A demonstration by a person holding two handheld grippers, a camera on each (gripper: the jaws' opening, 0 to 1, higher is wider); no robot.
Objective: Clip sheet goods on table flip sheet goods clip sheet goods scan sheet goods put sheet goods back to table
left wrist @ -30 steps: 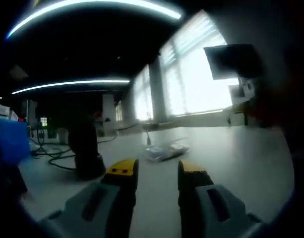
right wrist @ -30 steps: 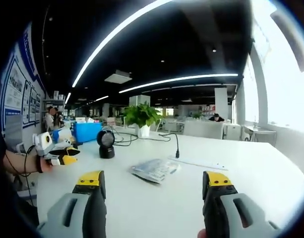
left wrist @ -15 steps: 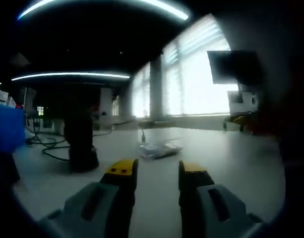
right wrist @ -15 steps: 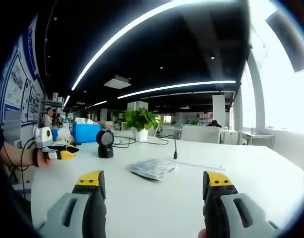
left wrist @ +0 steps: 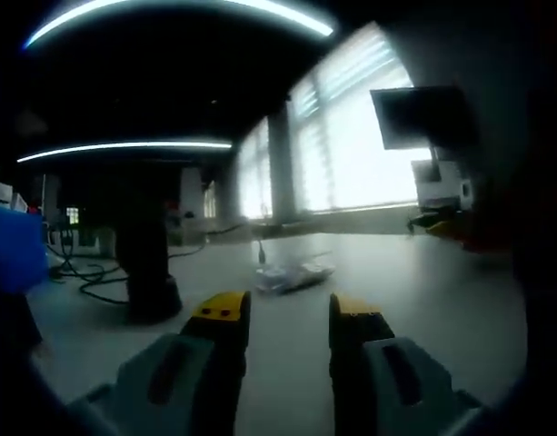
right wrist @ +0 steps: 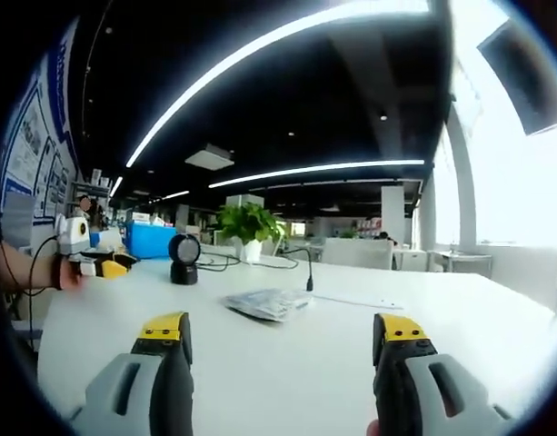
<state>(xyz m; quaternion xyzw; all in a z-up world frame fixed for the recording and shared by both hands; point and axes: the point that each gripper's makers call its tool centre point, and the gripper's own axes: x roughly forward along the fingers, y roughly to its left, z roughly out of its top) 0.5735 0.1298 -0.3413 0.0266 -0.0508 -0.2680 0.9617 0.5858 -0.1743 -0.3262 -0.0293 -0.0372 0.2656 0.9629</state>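
Observation:
The sheet goods, a flat clear plastic packet (left wrist: 294,275) (right wrist: 267,302), lie on the white table (right wrist: 287,372), well ahead of both grippers. My left gripper (left wrist: 289,313) points at the packet from low over the table. Its yellow-tipped jaws stand a narrow gap apart with nothing between them. My right gripper (right wrist: 283,331) is wide open and holds nothing. The left gripper (right wrist: 94,264) also shows at the far left of the right gripper view, held in a hand. A black scanner (left wrist: 149,272) (right wrist: 183,258) stands upright on the table, left of the packet.
A blue bin (right wrist: 151,241) and a potted plant (right wrist: 246,227) stand behind the scanner. Black cables (right wrist: 260,263) run across the far table. A thin white strip (right wrist: 360,300) lies right of the packet. Bright windows (left wrist: 351,136) line the far side.
Both views have sunk a little towards the table as the hands moved. The packet and the scanner lie where they were. Neither gripper's jaw gap has changed.

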